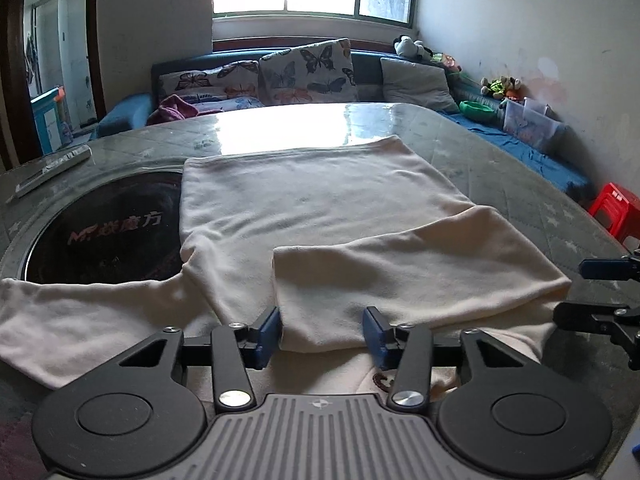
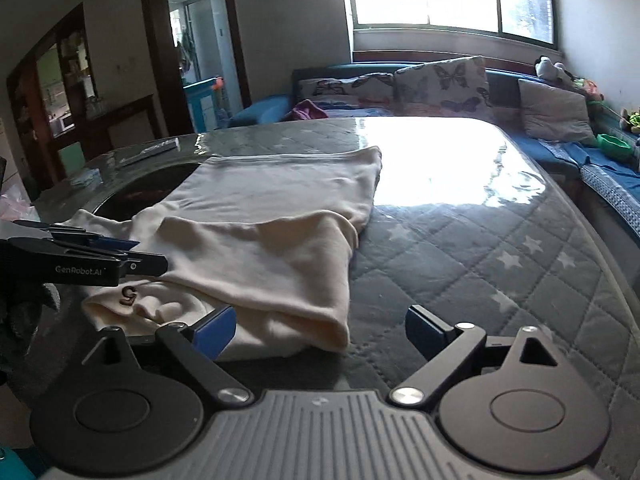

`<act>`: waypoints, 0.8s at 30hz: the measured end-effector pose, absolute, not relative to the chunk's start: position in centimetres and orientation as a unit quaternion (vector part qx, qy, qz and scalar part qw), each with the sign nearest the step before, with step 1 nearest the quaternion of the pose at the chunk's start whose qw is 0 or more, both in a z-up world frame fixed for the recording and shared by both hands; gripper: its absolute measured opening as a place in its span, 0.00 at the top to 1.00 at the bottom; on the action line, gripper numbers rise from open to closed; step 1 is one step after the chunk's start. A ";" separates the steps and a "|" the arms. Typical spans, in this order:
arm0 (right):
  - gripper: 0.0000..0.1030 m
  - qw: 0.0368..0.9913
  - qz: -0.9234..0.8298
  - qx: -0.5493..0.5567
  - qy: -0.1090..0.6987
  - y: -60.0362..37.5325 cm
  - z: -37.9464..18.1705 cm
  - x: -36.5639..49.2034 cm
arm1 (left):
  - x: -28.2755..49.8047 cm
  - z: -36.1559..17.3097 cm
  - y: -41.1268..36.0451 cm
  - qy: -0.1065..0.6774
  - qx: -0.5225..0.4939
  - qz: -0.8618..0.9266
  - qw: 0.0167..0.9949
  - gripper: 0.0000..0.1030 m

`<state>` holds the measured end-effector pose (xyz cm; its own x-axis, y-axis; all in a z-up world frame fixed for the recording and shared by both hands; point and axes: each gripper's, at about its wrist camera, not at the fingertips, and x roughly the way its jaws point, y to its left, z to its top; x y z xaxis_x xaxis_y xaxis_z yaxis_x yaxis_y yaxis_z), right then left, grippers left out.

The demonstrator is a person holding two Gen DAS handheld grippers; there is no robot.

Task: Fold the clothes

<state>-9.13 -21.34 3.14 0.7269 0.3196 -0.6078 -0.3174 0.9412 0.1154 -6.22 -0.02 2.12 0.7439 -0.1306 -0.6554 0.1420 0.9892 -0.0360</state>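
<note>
the left gripper (image 1: 323,330) straddles the folded sleeve (image 1: 400,280) unpinched, the right gripper (image 2: 320,330) spread wide beside the shirt's (image 2: 280,192) near edge.

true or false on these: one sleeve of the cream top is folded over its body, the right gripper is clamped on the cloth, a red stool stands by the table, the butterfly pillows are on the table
1. One sleeve of the cream top lies folded across its body. True.
2. The right gripper is clamped on the cloth. False: its jaws stand wide open, with the folded edge between them and the pads clear of it.
3. A red stool stands beside the table. True.
4. The butterfly pillows lie on the table. False: they lean on the blue sofa behind it.
5. The other sleeve is already folded in. False: it still lies spread out to the side.
</note>
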 end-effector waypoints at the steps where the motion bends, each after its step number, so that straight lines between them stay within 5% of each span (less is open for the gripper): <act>1: 0.04 0.930 0.169 -0.001 0.326 -21.3 3.1 -9.2 | -6.2 2.2 0.0 0.350 0.008 -0.070 0.934 0.62; 4: 0.02 0.933 0.165 -0.013 0.319 -20.9 3.0 -9.3 | -5.9 2.4 0.3 0.350 0.005 -0.060 0.935 0.88; 8: 0.00 0.937 0.162 -0.031 0.309 -20.2 2.8 -9.5 | -5.6 3.4 0.7 0.348 0.001 -0.059 0.936 0.97; 24: 0.00 0.951 0.140 -0.090 0.260 -17.3 2.3 -8.6 | -3.7 16.5 -5.5 0.233 0.068 -0.179 0.954 0.98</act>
